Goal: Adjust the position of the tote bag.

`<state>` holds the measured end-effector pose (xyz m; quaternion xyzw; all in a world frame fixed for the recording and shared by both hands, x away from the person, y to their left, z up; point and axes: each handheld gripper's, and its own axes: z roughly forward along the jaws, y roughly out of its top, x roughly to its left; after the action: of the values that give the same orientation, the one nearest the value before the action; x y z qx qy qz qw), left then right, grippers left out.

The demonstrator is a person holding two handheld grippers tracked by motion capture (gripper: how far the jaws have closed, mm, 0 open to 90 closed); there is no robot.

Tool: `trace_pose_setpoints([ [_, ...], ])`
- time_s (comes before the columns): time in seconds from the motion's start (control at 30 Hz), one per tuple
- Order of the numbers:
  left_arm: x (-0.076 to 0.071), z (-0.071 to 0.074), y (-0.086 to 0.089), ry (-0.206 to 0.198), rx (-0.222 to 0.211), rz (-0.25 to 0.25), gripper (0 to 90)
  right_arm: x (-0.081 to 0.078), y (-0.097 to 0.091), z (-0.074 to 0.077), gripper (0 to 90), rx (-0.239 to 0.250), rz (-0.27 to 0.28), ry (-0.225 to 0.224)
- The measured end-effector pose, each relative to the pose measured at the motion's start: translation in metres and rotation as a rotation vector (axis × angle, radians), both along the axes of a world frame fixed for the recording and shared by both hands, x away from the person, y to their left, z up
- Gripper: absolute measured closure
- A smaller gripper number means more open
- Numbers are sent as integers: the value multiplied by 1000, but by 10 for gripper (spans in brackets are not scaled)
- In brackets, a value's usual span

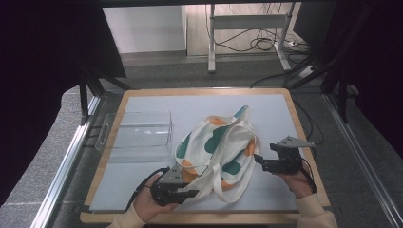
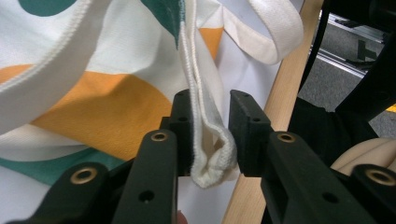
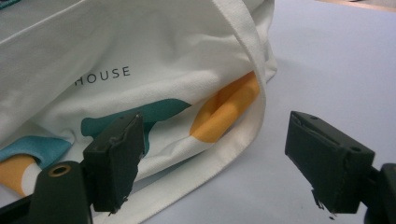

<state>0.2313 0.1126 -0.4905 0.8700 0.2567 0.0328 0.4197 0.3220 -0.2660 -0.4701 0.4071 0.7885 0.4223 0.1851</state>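
A white tote bag [image 1: 214,142] with green and orange patches lies crumpled on the white mat, its straps [image 1: 227,189] looping toward the front edge. My left gripper [image 1: 192,192] sits at the bag's front left corner. In the left gripper view the jaws are shut on the bag's folded, stitched edge [image 2: 212,158], which fills the gap between the pads [image 2: 247,130]. My right gripper [image 1: 256,159] is held at the bag's right side. In the right gripper view its jaws [image 3: 210,154] stand wide open, with the bag's lower edge [image 3: 224,107] just ahead of them and untouched.
A clear plastic box [image 1: 138,130] stands on the mat to the left of the bag. The wooden table edge [image 1: 304,137] runs close behind my right gripper. Bare mat [image 1: 157,102] lies behind the bag. Dark frames and cables are beyond the table.
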Motion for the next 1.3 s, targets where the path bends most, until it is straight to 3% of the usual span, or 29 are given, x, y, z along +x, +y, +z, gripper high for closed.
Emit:
trace_pose_setpoints([
  [0.43, 4, 1, 5, 5, 2, -2, 741, 1, -8, 1, 204, 15, -21, -14],
  [0.8, 4, 0, 5, 7, 0, -5, 741, 3, -9, 6, 238, 40, -23, 0],
  [0.97, 4, 0, 5, 6, 1, -6, 741, 8, -9, 11, 242, 52, -44, -1],
  [1.3, 3, 0, 5, 2, 3, -8, 740, 25, 2, 25, 240, 37, -29, 1],
])
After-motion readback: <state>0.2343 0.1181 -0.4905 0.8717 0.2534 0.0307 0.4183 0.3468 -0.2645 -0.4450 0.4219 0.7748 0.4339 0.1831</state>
